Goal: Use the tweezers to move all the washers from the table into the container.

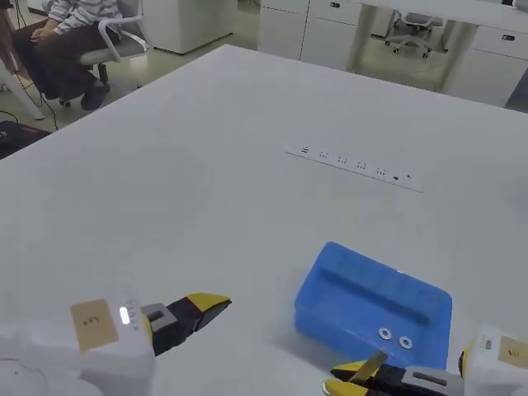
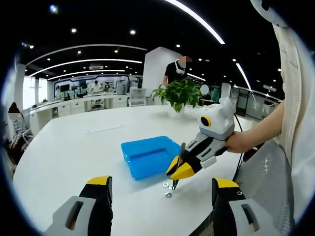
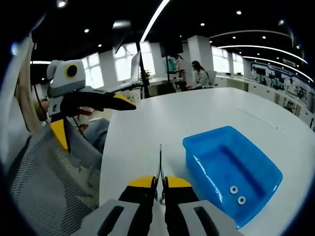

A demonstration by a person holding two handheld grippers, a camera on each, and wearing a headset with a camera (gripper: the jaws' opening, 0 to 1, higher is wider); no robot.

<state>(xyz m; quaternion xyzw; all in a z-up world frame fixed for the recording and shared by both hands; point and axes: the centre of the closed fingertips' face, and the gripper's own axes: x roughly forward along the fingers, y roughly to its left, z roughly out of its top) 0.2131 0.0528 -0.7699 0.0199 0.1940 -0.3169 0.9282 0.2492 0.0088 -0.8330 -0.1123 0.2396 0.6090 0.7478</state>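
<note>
Left gripper [image 1: 221, 304], showing an unreadable tan label [image 1: 91, 323], is hovering jaws apart; right gripper [image 3: 160, 182] is clamping tweezers [image 3: 160, 162] beside washers [image 2: 168, 195] at desk [image 1: 206, 190] edge, two more lying in container [image 1: 363, 280]

The bench [image 1: 206, 165] is lit brightly and evenly from overhead. Long ceiling strips [image 2: 197, 20] and small round spots are seen far above the blue container [image 1: 371, 297], against a dark ceiling. A soft, faint shadow is cast along the container's near side. Straight lines are bent strongly toward the edges of both gripper views. The head view is rendered slightly soft.
</note>
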